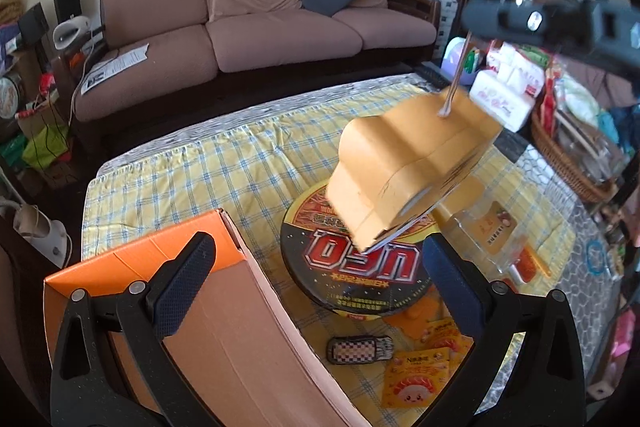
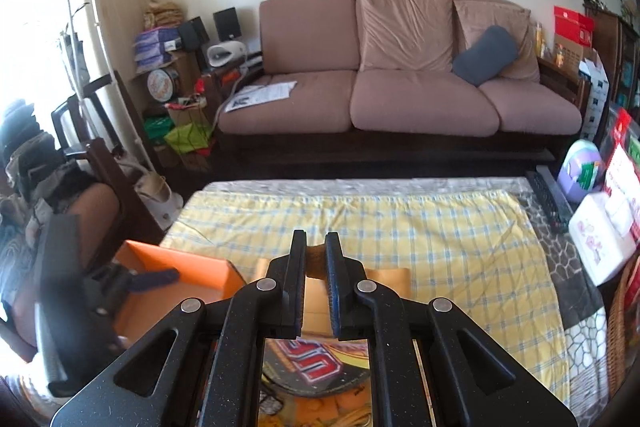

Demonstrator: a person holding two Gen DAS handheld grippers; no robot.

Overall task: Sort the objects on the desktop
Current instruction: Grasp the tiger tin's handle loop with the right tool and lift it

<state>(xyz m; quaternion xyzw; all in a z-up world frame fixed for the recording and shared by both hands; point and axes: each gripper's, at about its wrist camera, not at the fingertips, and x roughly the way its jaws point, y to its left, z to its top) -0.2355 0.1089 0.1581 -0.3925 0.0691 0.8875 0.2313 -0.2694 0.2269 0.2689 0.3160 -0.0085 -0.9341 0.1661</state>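
A tan-orange packet (image 1: 412,175) hangs in the air above the round black UFO noodle bowl (image 1: 356,275), hung from a thin handle under my right gripper's body at the upper right of the left wrist view. In the right wrist view my right gripper (image 2: 316,247) is shut on the packet's handle (image 2: 316,259), and the packet (image 2: 384,283) shows below the fingers. My left gripper (image 1: 320,275) is open and empty, with its left finger (image 1: 184,283) over the open orange cardboard box (image 1: 224,339). The box also shows in the right wrist view (image 2: 176,279).
Small yellow snack packets (image 1: 424,367), a checkered pouch (image 1: 360,349) and a clear plastic box (image 1: 492,239) lie on the yellow checked tablecloth (image 1: 192,179). A wicker basket (image 1: 568,167) and tissue packs (image 1: 504,99) stand at the right. A brown sofa (image 1: 260,23) is behind.
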